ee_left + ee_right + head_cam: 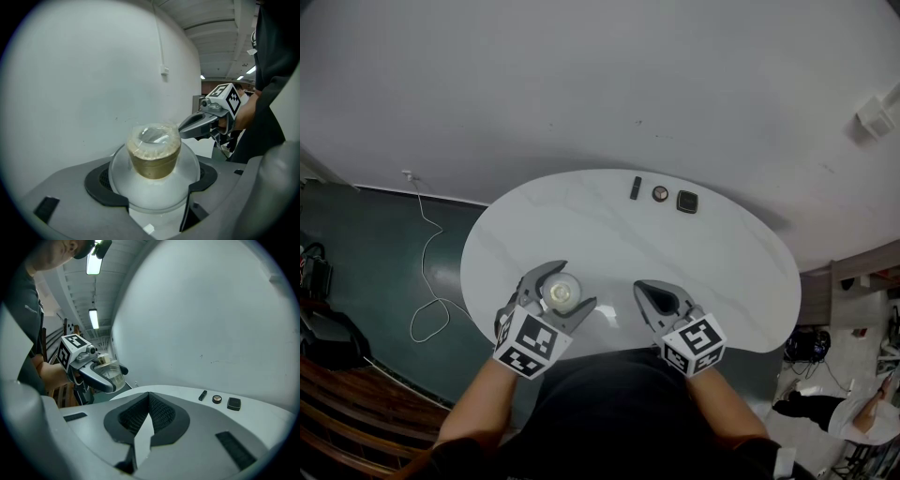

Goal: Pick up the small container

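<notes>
The small container is a clear round tub with tan contents and a clear lid. My left gripper is shut on it, over the near left part of the white oval table. In the left gripper view the container fills the space between both dark pads and points towards the wall. My right gripper hangs to its right, shut and holding nothing; its pads meet. The right gripper view shows the left gripper with the container at the left, apart from the right gripper.
Three small dark items lie at the table's far edge: a black stick, a round compact and a square case. A white cable trails over the dark floor at left. The white wall stands behind the table.
</notes>
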{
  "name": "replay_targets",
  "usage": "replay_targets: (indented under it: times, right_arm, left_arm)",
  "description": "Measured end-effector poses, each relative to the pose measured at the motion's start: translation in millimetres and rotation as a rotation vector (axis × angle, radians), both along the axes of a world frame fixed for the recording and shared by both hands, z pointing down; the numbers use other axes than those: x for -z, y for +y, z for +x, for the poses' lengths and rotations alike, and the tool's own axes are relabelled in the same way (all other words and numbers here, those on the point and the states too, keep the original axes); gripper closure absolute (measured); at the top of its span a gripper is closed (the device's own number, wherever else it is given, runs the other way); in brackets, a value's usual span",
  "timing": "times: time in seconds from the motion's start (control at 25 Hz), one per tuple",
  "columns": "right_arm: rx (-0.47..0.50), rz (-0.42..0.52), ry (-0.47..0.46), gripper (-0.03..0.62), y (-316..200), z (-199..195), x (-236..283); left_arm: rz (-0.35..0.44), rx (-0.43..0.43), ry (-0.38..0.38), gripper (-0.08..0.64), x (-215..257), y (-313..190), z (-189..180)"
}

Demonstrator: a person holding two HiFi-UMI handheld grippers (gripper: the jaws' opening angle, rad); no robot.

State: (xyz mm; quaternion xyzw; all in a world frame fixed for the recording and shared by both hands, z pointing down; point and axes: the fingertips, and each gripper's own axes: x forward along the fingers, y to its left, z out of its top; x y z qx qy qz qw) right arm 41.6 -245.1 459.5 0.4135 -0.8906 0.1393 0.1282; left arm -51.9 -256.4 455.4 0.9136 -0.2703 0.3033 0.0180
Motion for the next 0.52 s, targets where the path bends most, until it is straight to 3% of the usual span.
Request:
replay_targets:
  times: [0.52]
  right_arm:
    - [0.006,0.002,0.008,0.597,2.0,-4.6,1.2]
  left_arm:
    - [0.007,0.004,0.004,0.210,2.2,2.6,-3.8]
